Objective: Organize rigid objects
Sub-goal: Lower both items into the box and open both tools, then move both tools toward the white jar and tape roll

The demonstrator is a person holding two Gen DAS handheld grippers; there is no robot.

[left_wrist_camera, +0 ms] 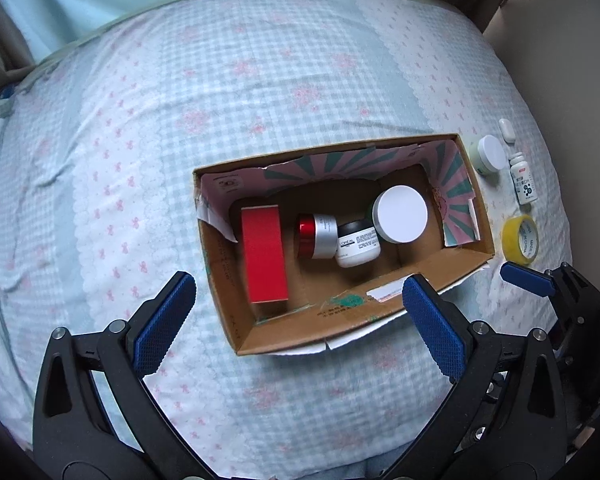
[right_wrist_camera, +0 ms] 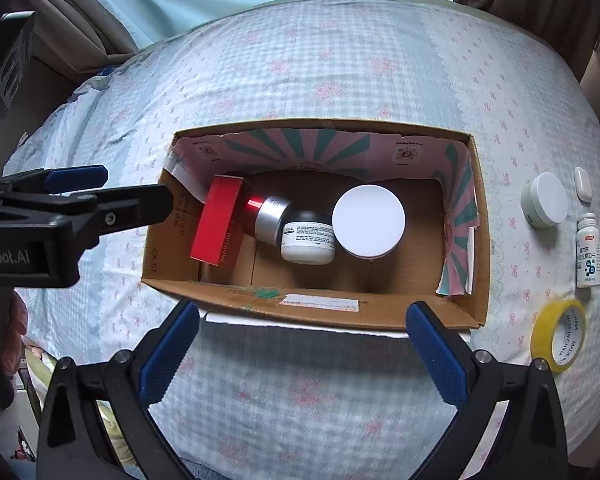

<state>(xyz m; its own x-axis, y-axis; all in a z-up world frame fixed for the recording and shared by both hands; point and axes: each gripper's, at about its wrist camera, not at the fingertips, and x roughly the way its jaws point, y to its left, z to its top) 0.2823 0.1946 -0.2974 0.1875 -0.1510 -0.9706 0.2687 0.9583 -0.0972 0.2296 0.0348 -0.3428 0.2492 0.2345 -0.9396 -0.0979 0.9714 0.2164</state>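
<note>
Left tool point(left_wrist_camera: 298, 298): I am holding it released, jaws wide, gripping nothing, hovering just short of the cardboard box point(left_wrist_camera: 388, 300).
Red carton point(left_wrist_camera: 263, 254): lying in the box's left end, ahead of my left tool.
Red-and-silver jar point(left_wrist_camera: 318, 237): lying on its side, touching the black-lidded white jar point(left_wrist_camera: 358, 244).
Large white-lidded jar point(left_wrist_camera: 400, 214): sitting right of those, inside the box.
Right tool point(right_wrist_camera: 302, 340): I am keeping it released too, empty, near the box's front wall.
Bed point(right_wrist_camera: 300, 392): carrying, right of my right tool, a small white-lidded jar point(right_wrist_camera: 546, 205), white pill bottle point(right_wrist_camera: 588, 252), white case point(right_wrist_camera: 583, 184) and yellow tape roll point(right_wrist_camera: 558, 336).
</note>
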